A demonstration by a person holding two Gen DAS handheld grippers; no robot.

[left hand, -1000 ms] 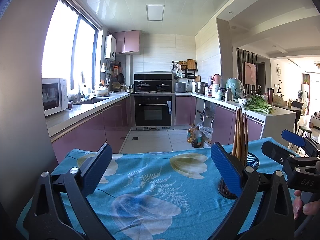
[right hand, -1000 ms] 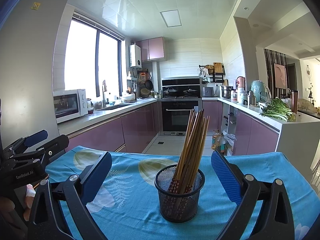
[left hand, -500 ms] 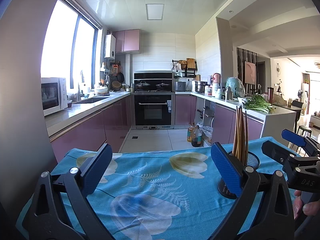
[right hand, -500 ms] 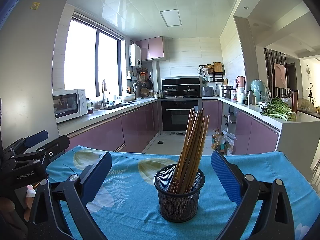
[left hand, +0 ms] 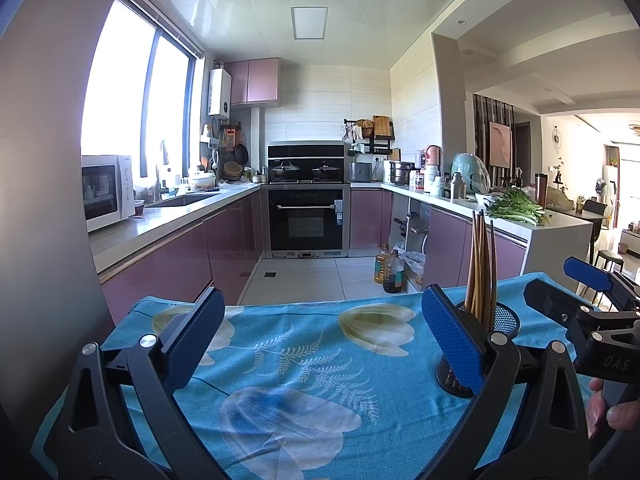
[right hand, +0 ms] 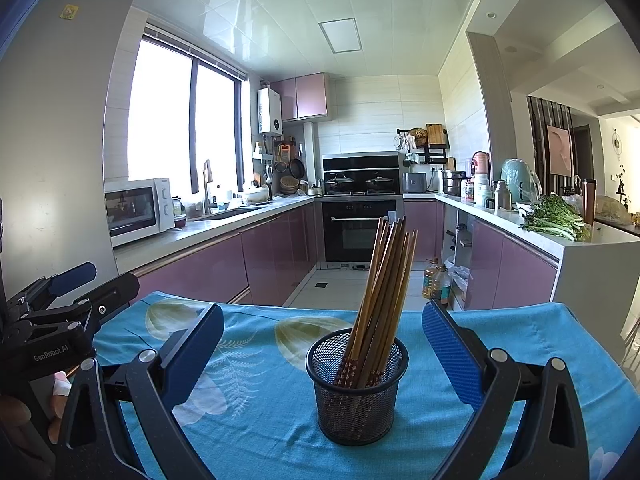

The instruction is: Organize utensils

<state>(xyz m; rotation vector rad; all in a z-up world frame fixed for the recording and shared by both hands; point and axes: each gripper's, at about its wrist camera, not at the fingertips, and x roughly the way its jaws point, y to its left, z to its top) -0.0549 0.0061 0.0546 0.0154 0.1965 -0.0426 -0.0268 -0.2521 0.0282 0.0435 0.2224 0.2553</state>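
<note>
Currently both grippers hang over the cloth (right hand: 520,344) with jaws spread wide, nothing between the pads. Right gripper (right hand: 323,354) is lined up on the mesh cup (right hand: 357,390): in the right wrist view the cup sits centred in the gap, clear of both pads with cloth showing on either side. Chopsticks (right hand: 384,292) stand bundled in the cup, leaning right, tips fanned above the rim. Left gripper (left hand: 320,340) faces bare cloth; in its view the cup (left hand: 502,320) is off to the right, partly hidden behind its right pad (left hand: 454,344), chopsticks (left hand: 482,268) sticking up above it. Far table edge runs just behind the cup, cloth draping over it, then a drop to the kitchen floor (left hand: 304,276). Cloth's right edge is near the cup side; its left corner (right hand: 160,300) lies just beside the left gripper (right hand: 72,304), as seen from the right wrist. Room is open centre-left on the cloth, with no objects there. Right gripper (left hand: 592,292) shows at the right edge of the left view, a hand (left hand: 612,412) under it. Counters (right hand: 224,224) flank the floor well beyond the table.
</note>
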